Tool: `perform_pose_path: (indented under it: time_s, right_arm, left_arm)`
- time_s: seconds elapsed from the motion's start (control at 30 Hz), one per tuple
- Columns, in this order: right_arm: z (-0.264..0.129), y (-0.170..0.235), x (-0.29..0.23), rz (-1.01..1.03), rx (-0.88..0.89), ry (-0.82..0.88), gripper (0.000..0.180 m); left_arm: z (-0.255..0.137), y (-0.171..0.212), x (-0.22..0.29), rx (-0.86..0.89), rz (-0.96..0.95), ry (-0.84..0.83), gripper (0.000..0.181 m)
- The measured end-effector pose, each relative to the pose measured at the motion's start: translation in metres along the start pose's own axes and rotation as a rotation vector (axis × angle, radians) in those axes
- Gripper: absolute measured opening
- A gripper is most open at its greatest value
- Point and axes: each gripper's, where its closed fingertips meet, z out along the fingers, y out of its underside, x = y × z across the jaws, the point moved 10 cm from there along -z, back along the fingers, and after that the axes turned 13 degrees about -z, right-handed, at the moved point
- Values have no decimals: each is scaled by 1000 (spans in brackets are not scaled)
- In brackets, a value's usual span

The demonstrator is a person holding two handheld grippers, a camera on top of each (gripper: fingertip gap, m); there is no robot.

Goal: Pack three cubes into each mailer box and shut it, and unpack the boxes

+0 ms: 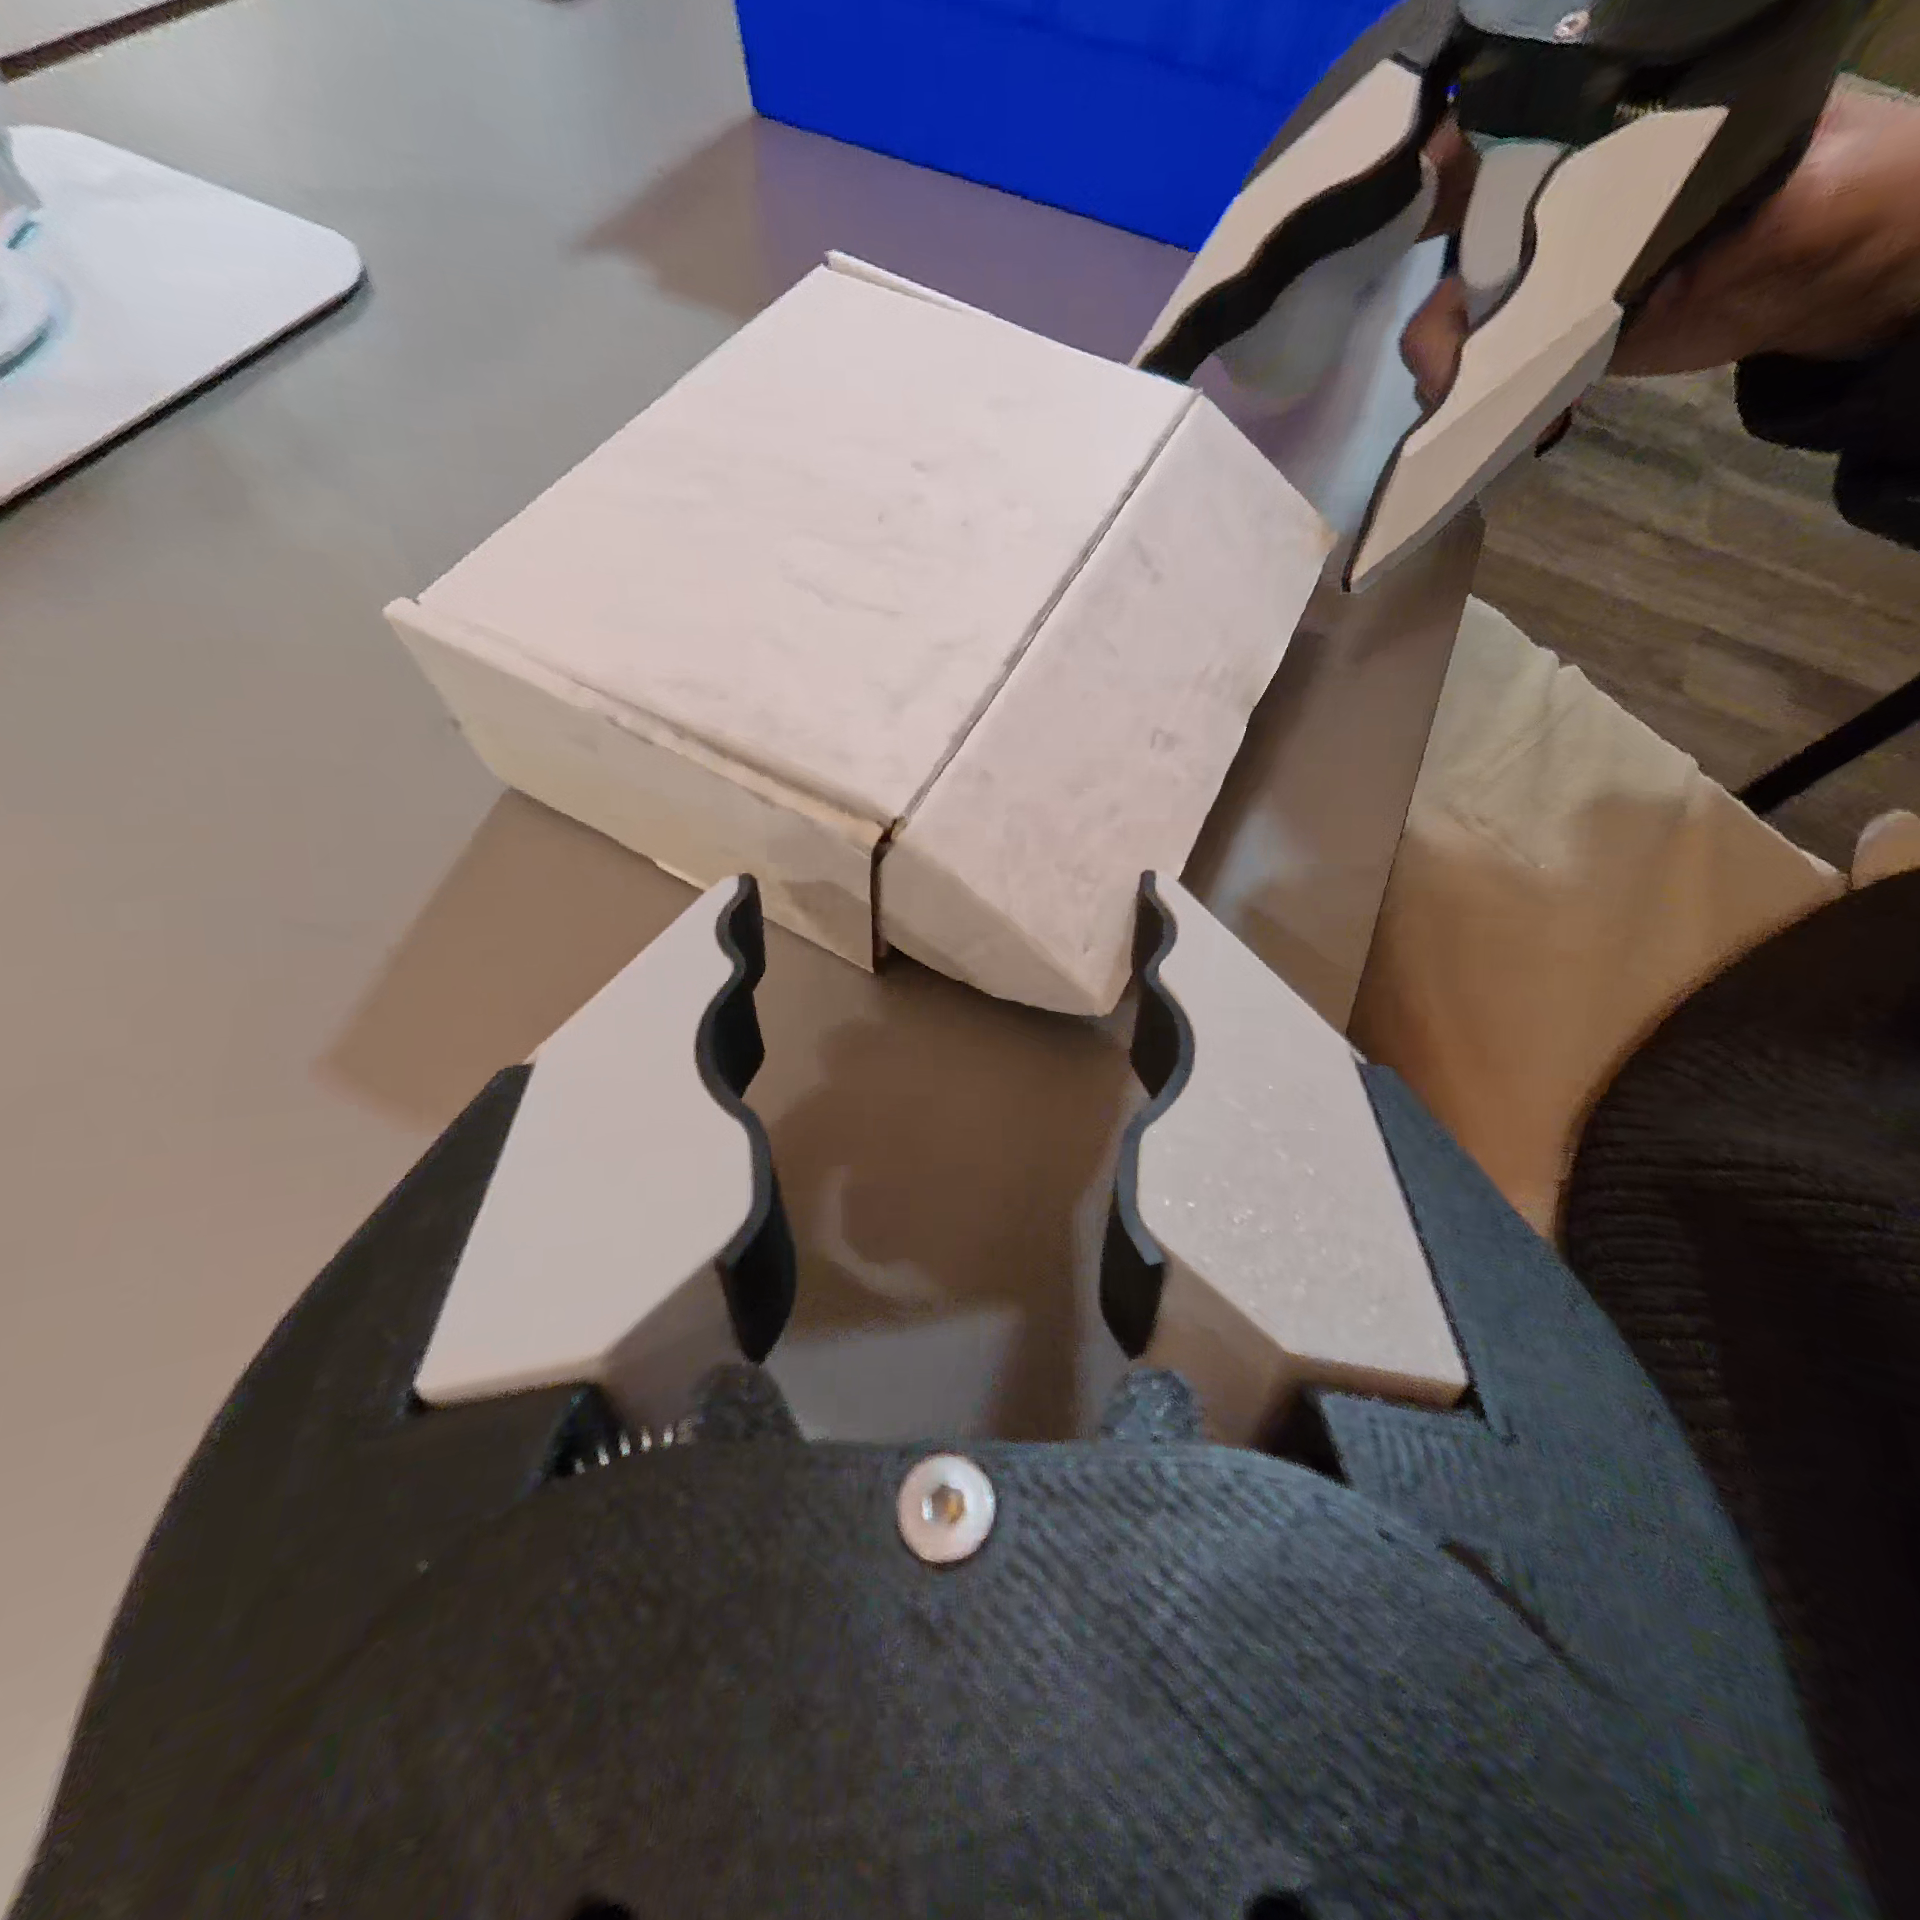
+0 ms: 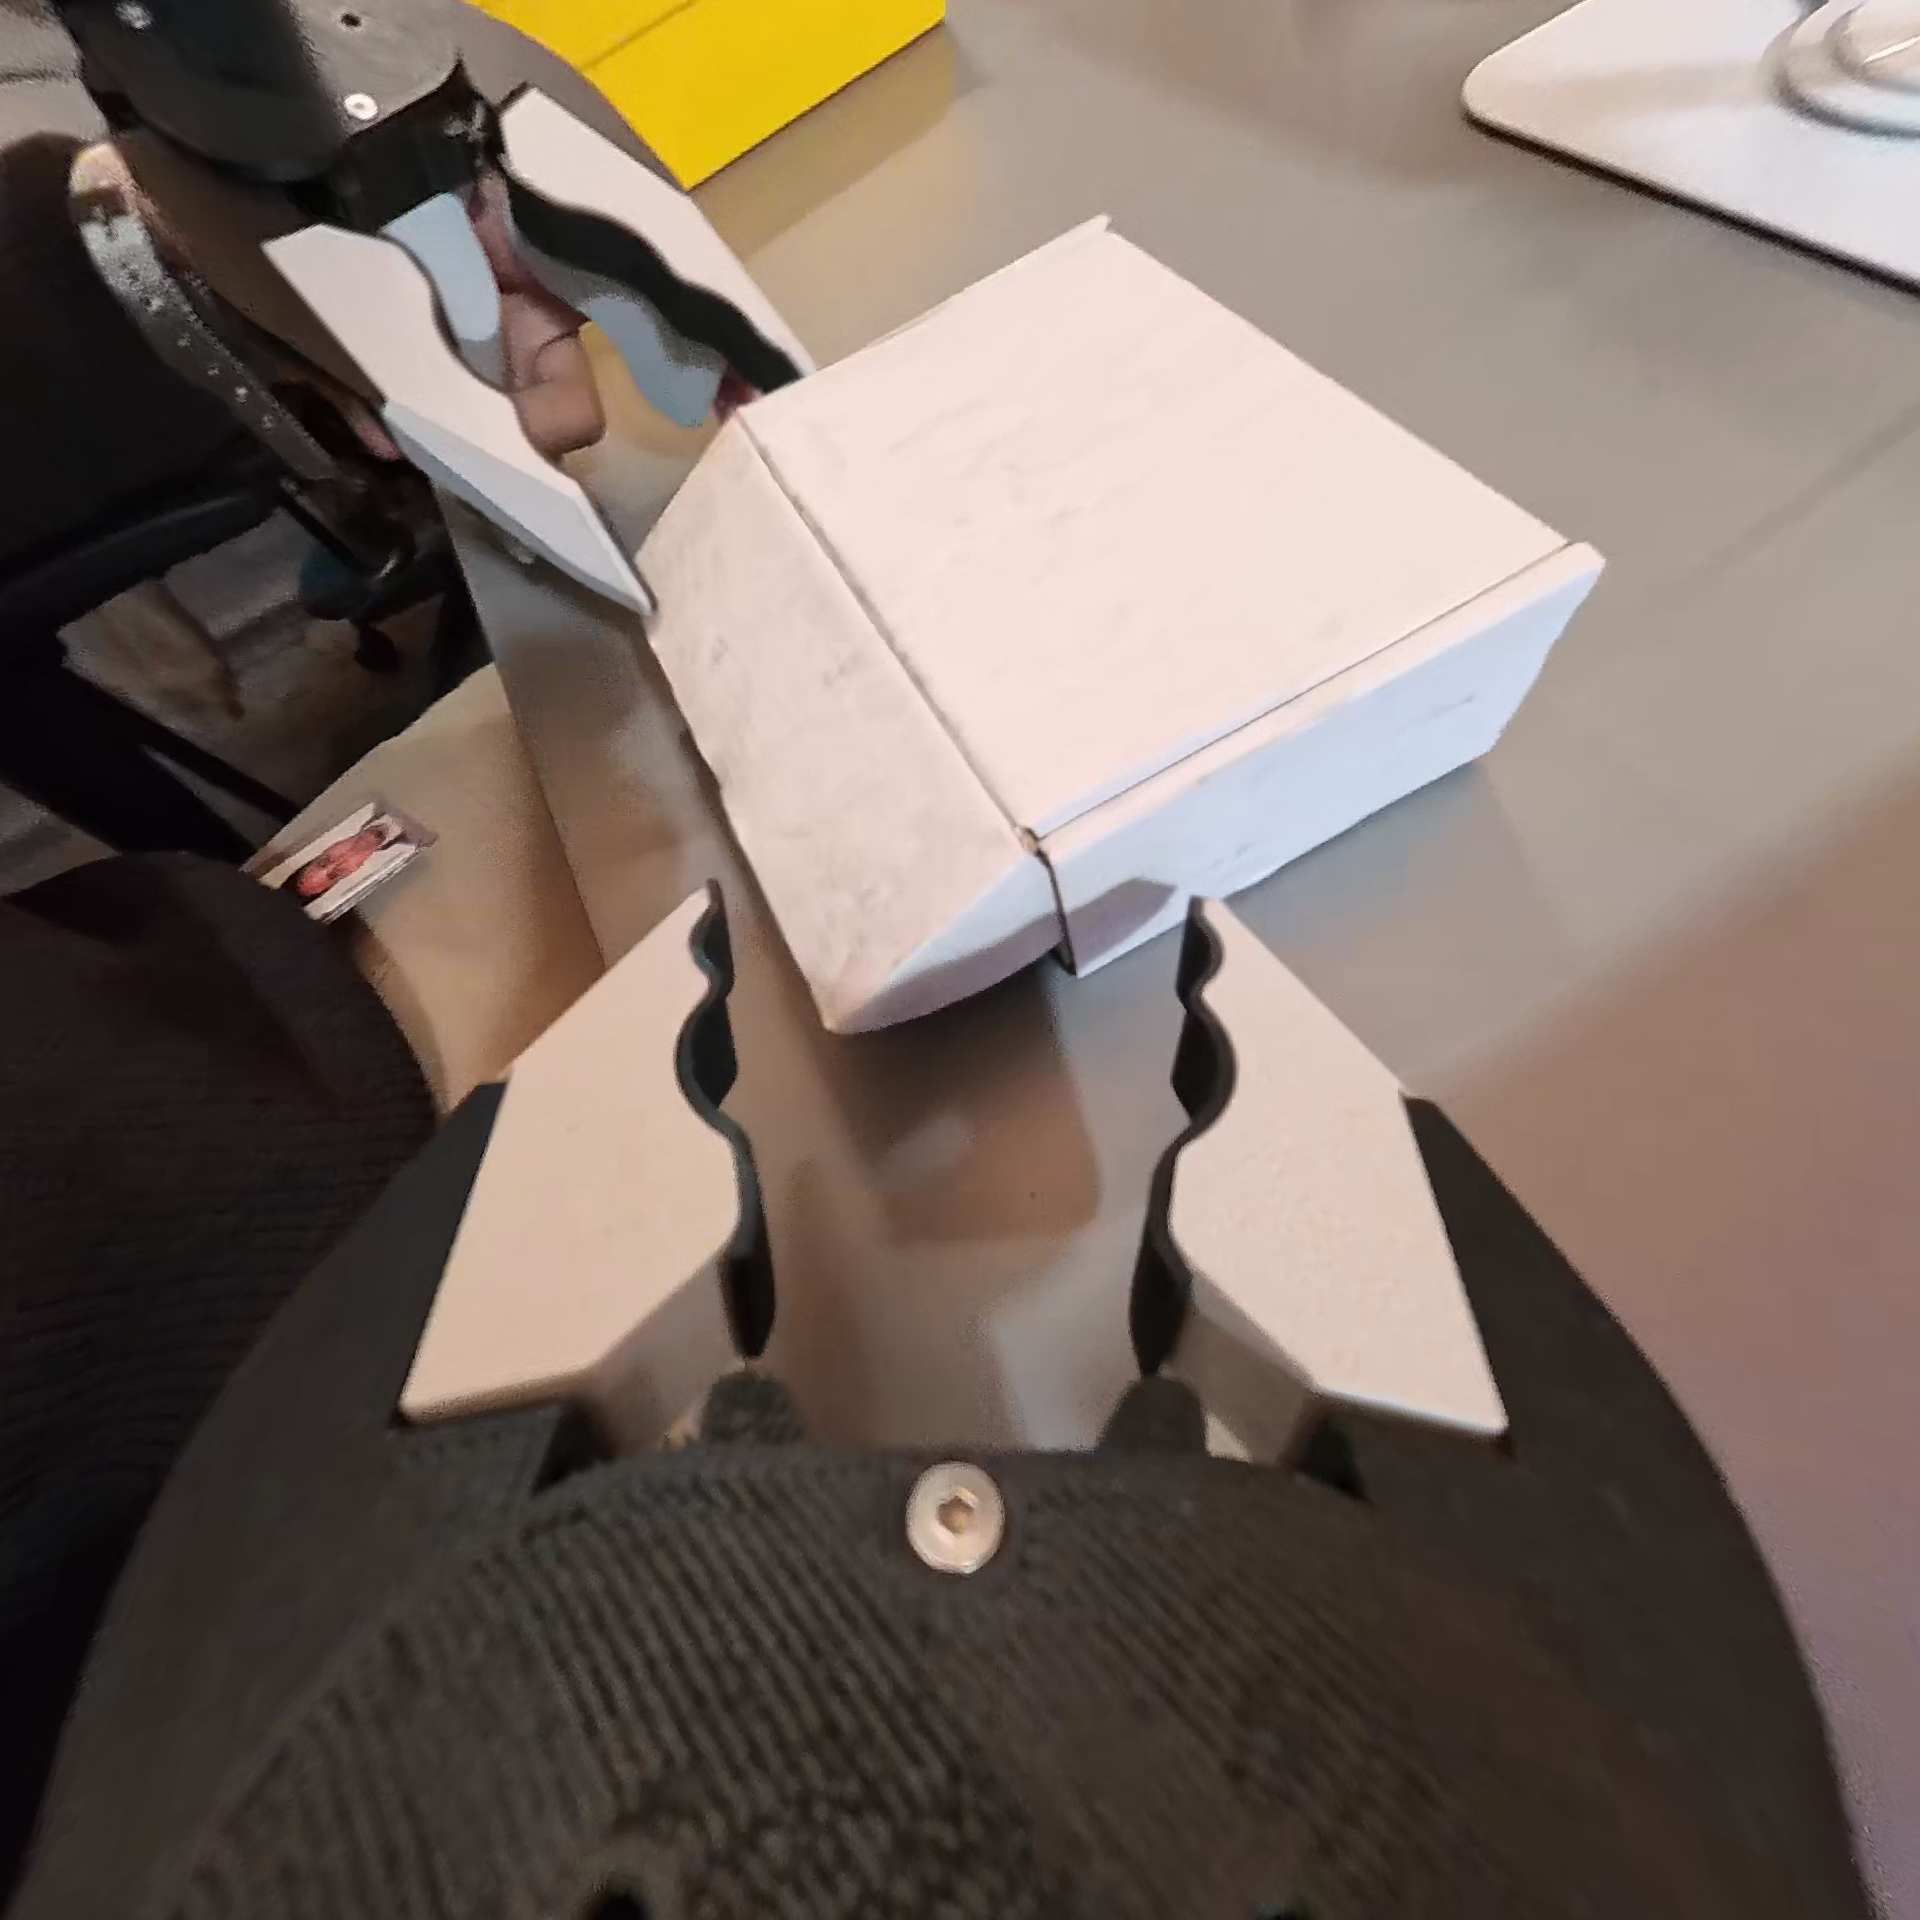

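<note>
White cardboard: box [image 1: 821, 582], lid down, front flap folded over but standing a little proud at the corner nearest both cameras
Box position: flat on the grey surface [image 1: 208, 727], close to its near edge, between the two grippers
Box wear: scuffed and smudged on lid and flap
Left gripper [image 1: 945, 904]: low and just short of the box's near corner, not touching
Left fingers [image 1: 634, 1122]: spread apart, nothing between them (only bare surface showing through the gap)
Right gripper [image 2: 951, 914]: same stance from the other side, tips just short of the flap's lower corner, not touching
Right fingers [image 2: 1320, 1174]: spread apart, holding nothing
Right gripper seen from the left camera: up at top right, raised above the far end of the flap, apart from it
Left gripper seen from the right camera: up at top left, one tip very near the flap's far edge (contact cannot be told)
Blue bin [image 1: 997, 94]: beyond the box, at the back of the surface
Yellow bin [image 2: 748, 73]: at the back, seen from the right camera
White stand base [image 1: 145, 301]: flat, rounded corners, well apart from the box
Past the surface edge: dark sleeve [image 1: 1745, 1195], pale trousers, wood-look floor
</note>
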Motion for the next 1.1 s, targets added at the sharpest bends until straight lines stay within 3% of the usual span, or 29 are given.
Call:
perform_pose_path:
  time_s: [0.23,0.43,0.6,0.93,1.1]
  right_arm:
    - [8,1,10,-27,-42,-41,70]
    - [9,1,14,-45,-68,-9,52]
    - [8,1,13,-63,-65,-24,56]
    - [9,-1,20,-100,-100,-39,45]
    - [7,-1,17,-122,-110,-60,51]
  left_arm:
    - [9,-3,-7,-68,11,36,71]
    - [10,-3,-9,-67,50,-35,58]
    - [9,-1,-7,-76,96,-33,55]
    - [6,-2,-15,-88,121,-7,45]
    - [3,2,-7,-118,179,1,45]
